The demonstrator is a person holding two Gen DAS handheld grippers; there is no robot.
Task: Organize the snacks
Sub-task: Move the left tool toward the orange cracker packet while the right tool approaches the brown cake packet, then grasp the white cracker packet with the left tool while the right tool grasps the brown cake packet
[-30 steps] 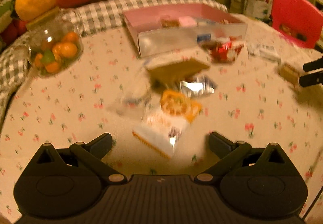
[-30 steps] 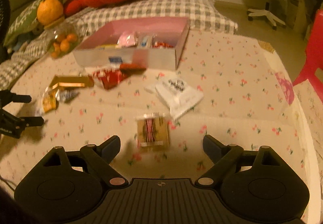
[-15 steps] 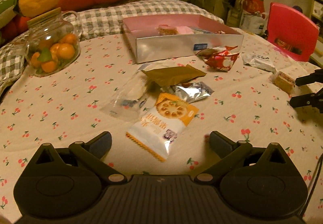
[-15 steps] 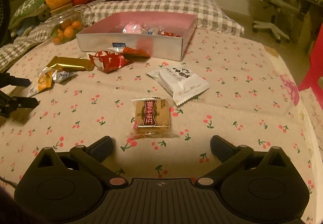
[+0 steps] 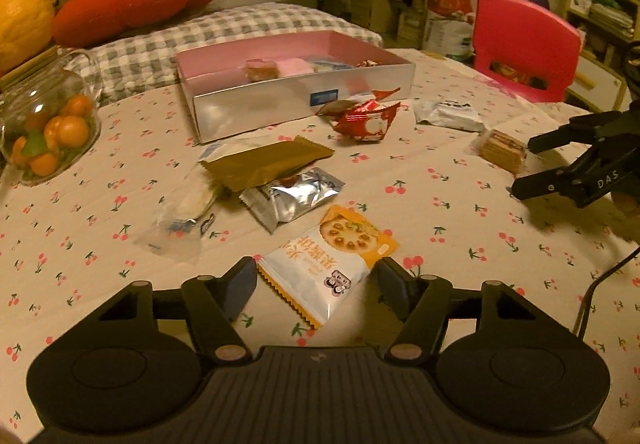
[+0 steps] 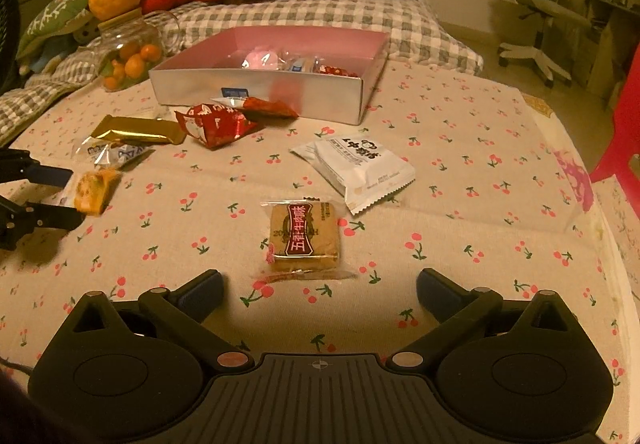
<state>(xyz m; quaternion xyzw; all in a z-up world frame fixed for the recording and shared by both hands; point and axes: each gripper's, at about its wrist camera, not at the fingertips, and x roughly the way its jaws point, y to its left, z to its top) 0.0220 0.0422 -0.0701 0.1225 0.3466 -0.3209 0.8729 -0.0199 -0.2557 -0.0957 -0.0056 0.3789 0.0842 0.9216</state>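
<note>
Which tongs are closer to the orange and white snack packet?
Left. The left tongs straddle the orange and white packet, closing on it. The right tongs sit open off to the side, by the brown biscuit.

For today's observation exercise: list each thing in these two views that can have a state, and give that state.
Left gripper: closing around the orange-and-white packet, pads not yet pressing.
Right gripper: open, empty, just short of the brown square snack.
Pink box: lidless, partly filled.
Glass jar: holds small oranges.

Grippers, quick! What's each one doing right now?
Left gripper: closing around the orange-and-white snack packet, not yet gripping.
Right gripper: wide open, empty, near the brown square snack.
</note>
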